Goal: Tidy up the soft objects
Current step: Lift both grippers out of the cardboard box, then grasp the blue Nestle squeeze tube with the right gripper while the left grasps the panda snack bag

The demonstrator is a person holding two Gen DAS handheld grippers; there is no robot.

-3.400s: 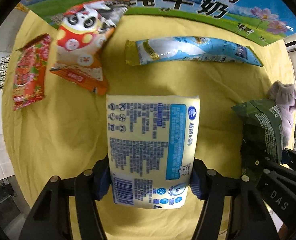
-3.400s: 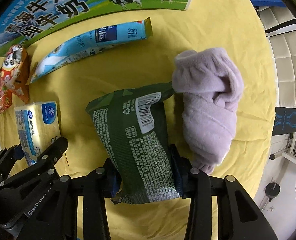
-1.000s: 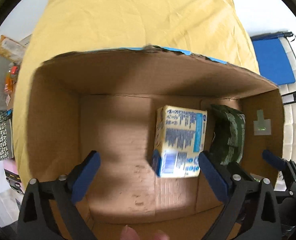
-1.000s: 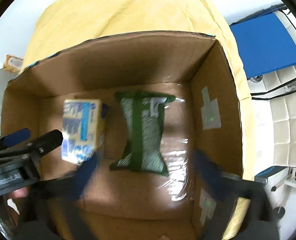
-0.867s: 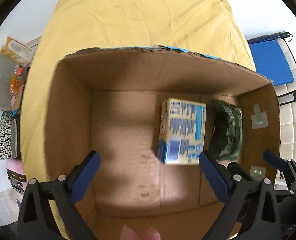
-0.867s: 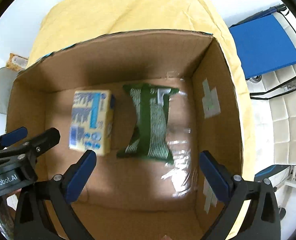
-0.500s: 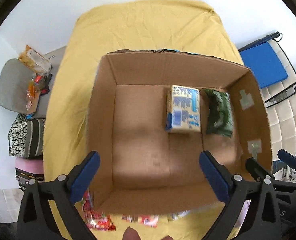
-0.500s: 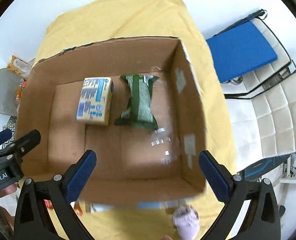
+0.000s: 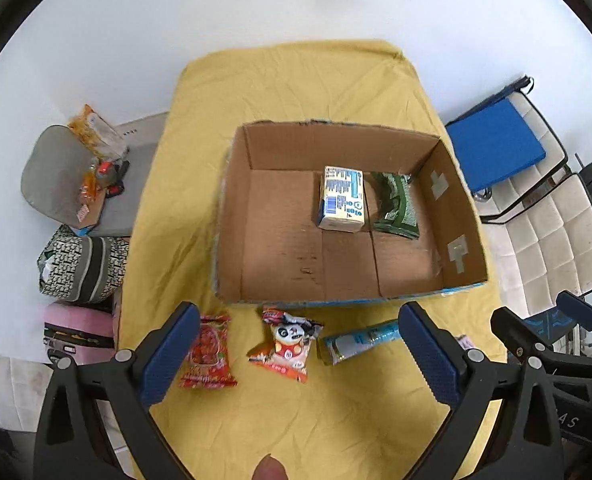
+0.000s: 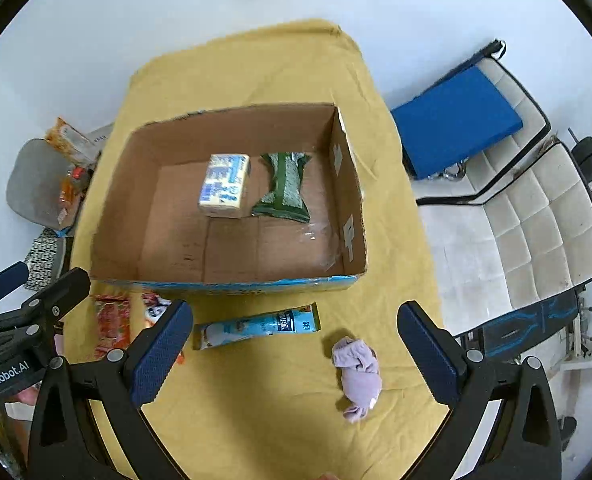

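I hold both units high above the yellow cloth (image 9: 296, 412); the left gripper (image 9: 296, 356) has its jaws spread wide with nothing between them; the right gripper (image 10: 296, 354) is likewise released and carries nothing. The cardboard box (image 9: 462, 216) sits open on the cloth; inside it the yellow tissue pack (image 9: 342, 199) lies just beside the green packet (image 9: 396, 210), both toward the far right of the floor. On the cloth in front of the box I see the red snack bag (image 9: 207, 354), the panda snack bag (image 9: 286, 344), the blue tube packet (image 10: 256, 326), and the lilac sock (image 10: 358, 374) at the right, well apart from the box.
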